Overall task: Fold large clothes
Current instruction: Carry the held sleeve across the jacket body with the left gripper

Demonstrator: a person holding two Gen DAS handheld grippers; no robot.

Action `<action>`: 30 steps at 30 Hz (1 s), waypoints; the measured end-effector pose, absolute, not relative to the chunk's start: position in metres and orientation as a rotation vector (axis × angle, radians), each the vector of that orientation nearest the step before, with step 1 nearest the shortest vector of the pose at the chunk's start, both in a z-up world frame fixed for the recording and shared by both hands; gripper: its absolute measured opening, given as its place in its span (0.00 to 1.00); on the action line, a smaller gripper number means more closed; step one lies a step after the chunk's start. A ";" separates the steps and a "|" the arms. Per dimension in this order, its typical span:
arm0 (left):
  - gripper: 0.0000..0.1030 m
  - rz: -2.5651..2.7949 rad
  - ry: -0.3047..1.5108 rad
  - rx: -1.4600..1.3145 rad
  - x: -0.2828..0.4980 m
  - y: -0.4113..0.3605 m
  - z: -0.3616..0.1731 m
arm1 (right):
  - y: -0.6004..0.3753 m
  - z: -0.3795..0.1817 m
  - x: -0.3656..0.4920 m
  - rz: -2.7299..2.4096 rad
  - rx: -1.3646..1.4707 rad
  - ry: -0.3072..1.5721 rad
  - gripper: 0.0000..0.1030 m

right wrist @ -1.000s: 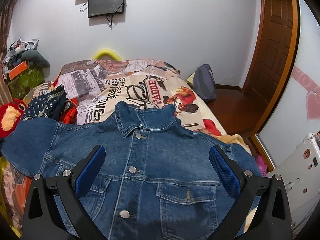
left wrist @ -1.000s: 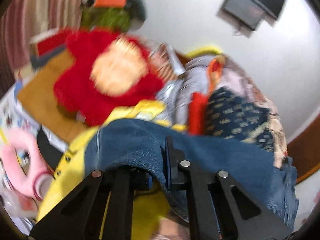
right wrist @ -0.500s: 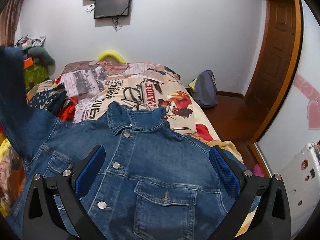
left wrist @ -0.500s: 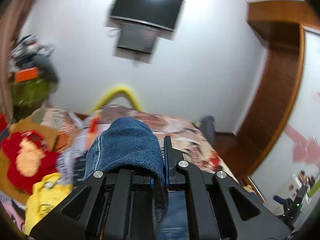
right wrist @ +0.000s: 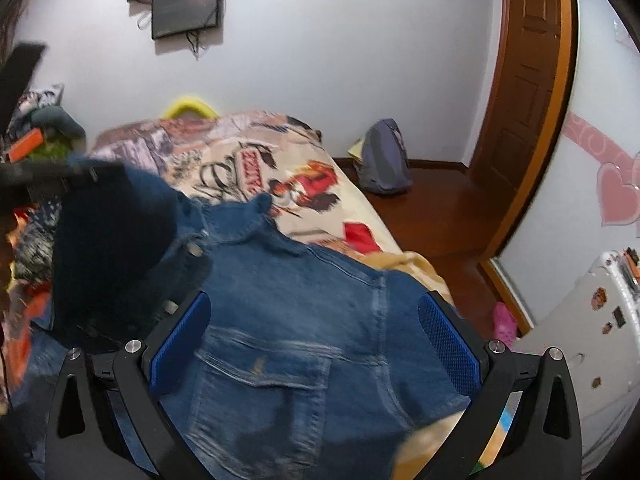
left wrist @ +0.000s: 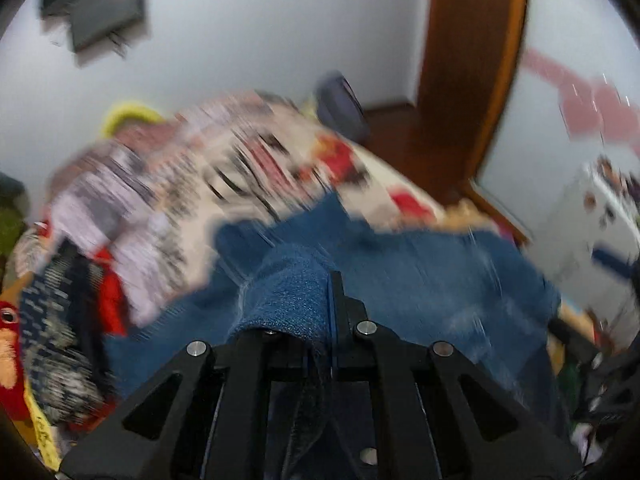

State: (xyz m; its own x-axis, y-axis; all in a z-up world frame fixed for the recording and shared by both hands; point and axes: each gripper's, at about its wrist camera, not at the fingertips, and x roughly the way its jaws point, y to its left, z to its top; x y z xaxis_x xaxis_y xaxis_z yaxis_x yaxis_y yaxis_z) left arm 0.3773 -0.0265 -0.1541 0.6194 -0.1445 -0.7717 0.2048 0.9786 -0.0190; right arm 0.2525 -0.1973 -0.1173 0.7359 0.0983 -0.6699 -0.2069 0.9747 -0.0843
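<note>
A blue denim jacket (right wrist: pixel 304 320) lies front up on the bed, collar toward the far wall. My left gripper (left wrist: pixel 324 292) is shut on the jacket's sleeve (left wrist: pixel 292 292), which drapes over its fingers above the jacket body (left wrist: pixel 432 280). In the right wrist view the lifted sleeve (right wrist: pixel 112 240) hangs dark over the jacket's left side. My right gripper (right wrist: pixel 314 332) is open and empty, its blue pads (right wrist: pixel 448 340) spread above the chest pocket (right wrist: pixel 260 380).
The bed has a printed comic-pattern cover (right wrist: pixel 280 176). A pile of clothes (left wrist: pixel 64 320) and a red plush toy (left wrist: pixel 8 344) lie at the left. A grey backpack (right wrist: pixel 384 160) sits on the wooden floor near the door (right wrist: pixel 528 80).
My left gripper has swung the sleeve from the left side up and over toward the jacket's middle. The right gripper stayed open and shifted slightly closer over the jacket.
</note>
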 end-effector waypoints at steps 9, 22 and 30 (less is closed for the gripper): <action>0.22 -0.345 1.100 0.124 0.351 -0.091 -0.213 | -0.215 -0.134 0.251 0.150 -0.170 0.789 1.00; 0.53 -0.329 0.895 -0.024 0.306 -0.022 -0.114 | -0.182 -0.121 0.243 0.281 -0.190 0.781 1.00; 0.59 -0.097 0.895 -0.001 0.292 0.069 -0.122 | -0.131 -0.126 0.243 0.417 -0.244 0.781 1.00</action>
